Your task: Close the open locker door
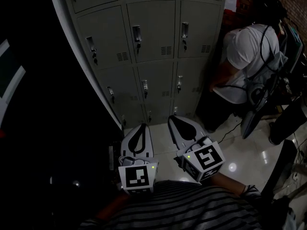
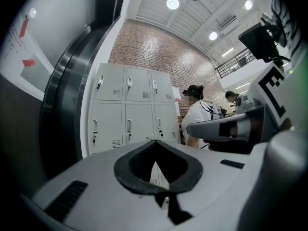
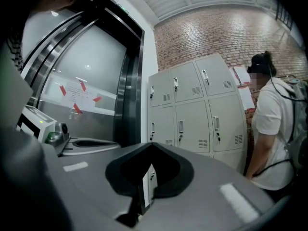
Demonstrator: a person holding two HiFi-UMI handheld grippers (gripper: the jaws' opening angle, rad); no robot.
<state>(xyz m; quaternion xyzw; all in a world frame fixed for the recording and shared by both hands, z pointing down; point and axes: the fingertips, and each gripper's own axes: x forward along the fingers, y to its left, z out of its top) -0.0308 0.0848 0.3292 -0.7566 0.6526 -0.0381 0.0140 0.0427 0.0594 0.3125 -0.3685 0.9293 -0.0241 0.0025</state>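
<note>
A grey bank of lockers (image 1: 153, 37) stands ahead, each door with a small handle and lock. In the head view every door I can see lies flush with the front. My left gripper (image 1: 142, 126) and right gripper (image 1: 171, 118) hover side by side above the floor in front of the bottom row, apart from the lockers. Both are shut, tips together, with nothing between them. The left gripper view looks over the shut left gripper (image 2: 155, 141) at the lockers (image 2: 127, 109). Beyond the shut right gripper (image 3: 153, 145), the lockers (image 3: 192, 109) appear again.
A person in a white shirt (image 1: 249, 56) with a backpack and cables stands just right of the lockers, also seen in the right gripper view (image 3: 276, 124). A dark steel door frame (image 3: 127, 90) borders the lockers on the left. Glossy floor tiles (image 1: 240, 152) lie below.
</note>
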